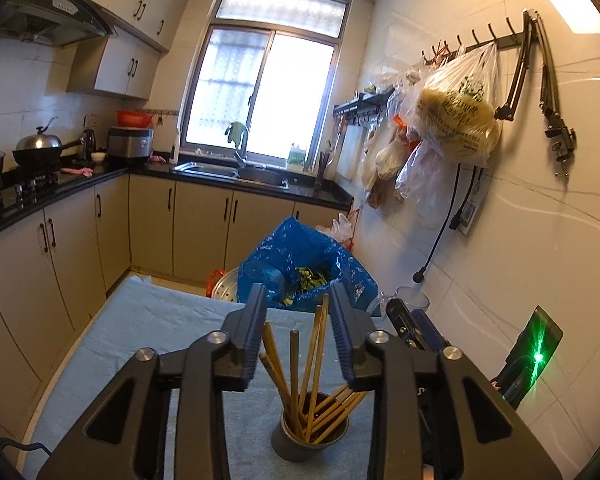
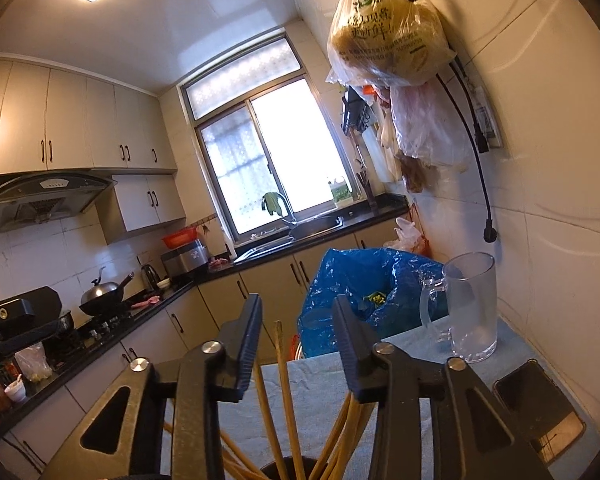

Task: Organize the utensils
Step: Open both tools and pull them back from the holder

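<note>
Two grippers stand over the cup (image 1: 310,428) of chopsticks (image 1: 315,360) on the table (image 1: 148,320). Left gripper (image 1: 299,292): jaws part-open, chopstick tips between them, no pad pressing. Right gripper (image 2: 298,304): jaws part-open around one upright chopstick (image 2: 279,344), not gripped. Judged step: chopsticks just placed in the cup; release under way. Next move calls for lifting both grippers straight clear without snagging the splayed sticks. Obstacles: glass jug (image 2: 470,308) and phone (image 2: 540,412) near the wall; blue bag (image 1: 300,256) beyond the table's far edge
</note>
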Motion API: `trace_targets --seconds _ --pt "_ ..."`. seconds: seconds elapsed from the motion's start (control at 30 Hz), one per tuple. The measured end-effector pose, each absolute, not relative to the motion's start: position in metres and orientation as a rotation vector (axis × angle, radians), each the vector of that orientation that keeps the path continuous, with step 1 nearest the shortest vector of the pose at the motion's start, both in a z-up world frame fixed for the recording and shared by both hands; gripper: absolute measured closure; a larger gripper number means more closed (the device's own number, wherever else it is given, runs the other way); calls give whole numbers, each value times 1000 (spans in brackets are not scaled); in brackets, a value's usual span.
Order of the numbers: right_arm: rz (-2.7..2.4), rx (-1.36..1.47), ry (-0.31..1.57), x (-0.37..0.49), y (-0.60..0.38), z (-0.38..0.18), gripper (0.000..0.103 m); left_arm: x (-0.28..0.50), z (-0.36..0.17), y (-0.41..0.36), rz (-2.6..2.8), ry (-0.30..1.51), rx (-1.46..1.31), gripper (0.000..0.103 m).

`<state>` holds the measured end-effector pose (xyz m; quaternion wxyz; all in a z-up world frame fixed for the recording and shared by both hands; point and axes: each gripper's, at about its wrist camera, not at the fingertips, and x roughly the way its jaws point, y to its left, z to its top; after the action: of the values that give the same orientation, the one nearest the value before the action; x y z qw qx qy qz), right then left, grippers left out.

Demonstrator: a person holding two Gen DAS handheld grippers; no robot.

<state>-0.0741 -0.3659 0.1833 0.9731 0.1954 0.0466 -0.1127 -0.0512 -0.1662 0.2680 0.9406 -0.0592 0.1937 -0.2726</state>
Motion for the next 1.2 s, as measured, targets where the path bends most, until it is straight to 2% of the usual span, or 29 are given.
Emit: trace_targets --seconds 0.1,0.17,0.23,0.43,0.97,1.2 --pt "-223 396 87 -90 -363 189 56 -69 274 -154 -533 363 -115 56" --pt "-218 392 87 -102 -360 193 54 -82 275 -146 -515 339 -99 52" --pt "-218 385 91 -111 -357 195 49 -95 274 -137 -488 318 -75 41" --pt "-228 374 132 -150 -344 191 37 -127 259 -111 -399 305 -13 25" --pt "-253 456 319 -217 -324 140 32 -188 223 -70 -256 267 31 10" --pt "-234 447 370 -221 -311 122 30 -204 217 -58 -203 212 41 0"
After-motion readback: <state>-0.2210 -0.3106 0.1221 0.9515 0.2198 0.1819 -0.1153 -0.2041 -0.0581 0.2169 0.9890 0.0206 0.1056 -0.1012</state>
